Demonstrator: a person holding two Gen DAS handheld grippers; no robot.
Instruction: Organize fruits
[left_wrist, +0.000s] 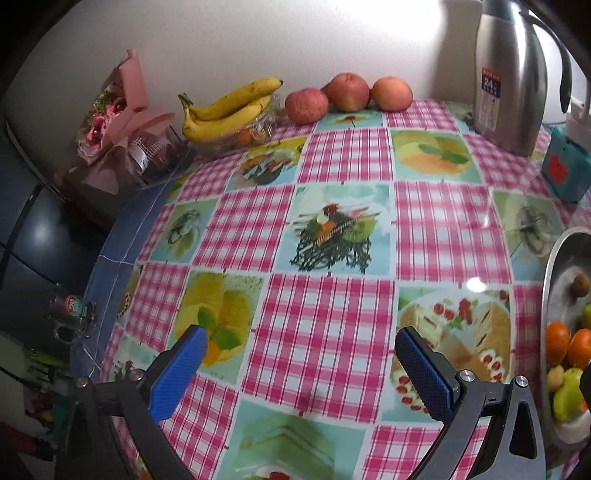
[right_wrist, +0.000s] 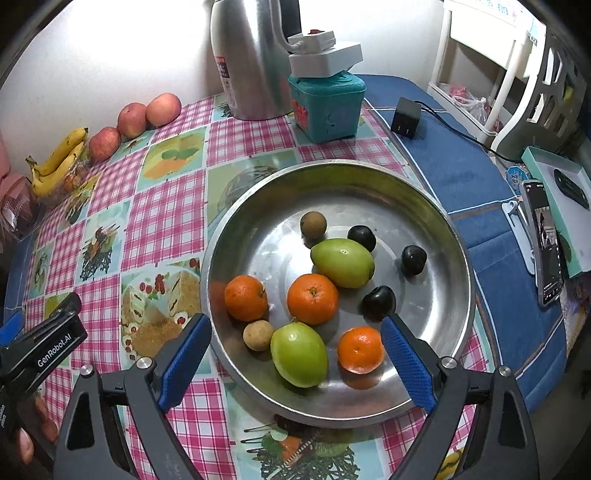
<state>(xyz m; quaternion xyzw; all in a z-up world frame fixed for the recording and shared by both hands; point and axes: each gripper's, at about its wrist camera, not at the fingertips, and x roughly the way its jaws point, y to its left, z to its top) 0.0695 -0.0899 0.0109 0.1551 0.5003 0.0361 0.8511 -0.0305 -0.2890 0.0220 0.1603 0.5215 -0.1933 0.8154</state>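
Note:
A steel bowl (right_wrist: 436, 236) holds three oranges (right_wrist: 312, 298), two green fruits (right_wrist: 341, 262), three dark plums (right_wrist: 413, 259) and two small brown fruits (right_wrist: 313, 223). My right gripper (right_wrist: 295, 322) hangs open just above the bowl's near side, over the nearer green fruit (right_wrist: 299, 354), gripping nothing. My left gripper (left_wrist: 301, 332) stands open over bare checked tablecloth, left of the bowl (left_wrist: 561, 258). At the table's back by the wall lie bananas (left_wrist: 229, 107) on a clear dish and three apples (left_wrist: 349, 92).
A steel thermos jug (right_wrist: 255, 59) and a teal box (right_wrist: 327, 107) stand behind the bowl. A phone on a stand (right_wrist: 545, 243), a boxed item and a black adapter (right_wrist: 405, 117) lie on blue cloth to the right. A pink bouquet (left_wrist: 110, 122) sits at the back left.

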